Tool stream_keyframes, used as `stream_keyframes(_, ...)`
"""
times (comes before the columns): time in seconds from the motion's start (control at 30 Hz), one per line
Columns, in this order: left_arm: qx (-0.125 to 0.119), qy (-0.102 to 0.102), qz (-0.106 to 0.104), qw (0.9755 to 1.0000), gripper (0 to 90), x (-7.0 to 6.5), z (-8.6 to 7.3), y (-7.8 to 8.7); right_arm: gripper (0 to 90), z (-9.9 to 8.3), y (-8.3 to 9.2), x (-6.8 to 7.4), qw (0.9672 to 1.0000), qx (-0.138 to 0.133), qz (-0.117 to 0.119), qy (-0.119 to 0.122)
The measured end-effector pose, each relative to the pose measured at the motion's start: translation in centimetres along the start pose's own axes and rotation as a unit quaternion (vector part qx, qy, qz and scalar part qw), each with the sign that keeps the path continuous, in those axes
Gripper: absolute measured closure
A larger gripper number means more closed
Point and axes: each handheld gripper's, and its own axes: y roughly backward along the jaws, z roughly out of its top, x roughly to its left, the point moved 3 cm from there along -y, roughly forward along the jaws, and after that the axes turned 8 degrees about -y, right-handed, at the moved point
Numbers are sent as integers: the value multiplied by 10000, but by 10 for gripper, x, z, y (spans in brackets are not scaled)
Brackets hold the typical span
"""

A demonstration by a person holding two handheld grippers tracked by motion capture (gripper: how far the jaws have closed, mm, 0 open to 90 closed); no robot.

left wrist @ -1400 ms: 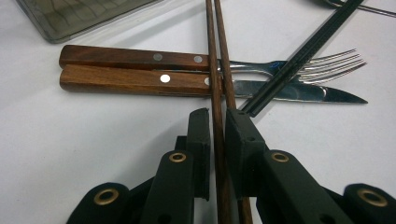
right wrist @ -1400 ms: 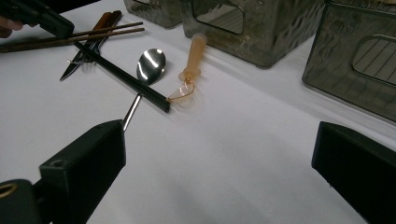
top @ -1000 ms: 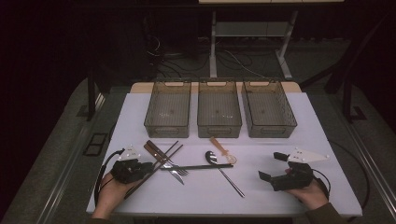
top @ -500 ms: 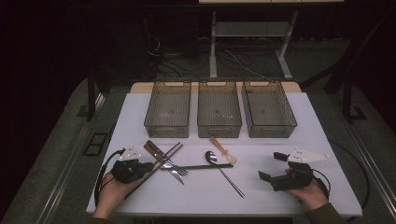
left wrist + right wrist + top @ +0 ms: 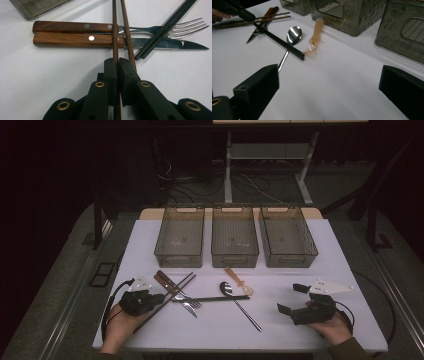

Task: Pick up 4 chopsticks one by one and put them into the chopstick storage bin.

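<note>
Worktop [image 5: 300,330] carries brown chopsticks [image 5: 167,300] at its near left, long axis slanting from the left gripper [image 5: 159,298] up-right toward the bins [image 5: 235,237], across the knife [image 5: 75,40] and fork [image 5: 75,27]. The left gripper view shows the fingers [image 5: 110,72] clamped on one stick, the other just beside. Right gripper [image 5: 292,299] fingers stand wide, holding nothing.
</note>
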Motion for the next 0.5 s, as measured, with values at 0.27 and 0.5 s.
stream_keyframes(0.27, -253, 60, 17, 9997, 854, 1, 9, 11, 23, -5, -2, -4, 9998, 87, 117, -141)
stream_keyframes(0.5, -401, 103, 23, 9991, 853, 0, 15, 14, 23, -2, -4, 0, 9998, 54, 162, -129)
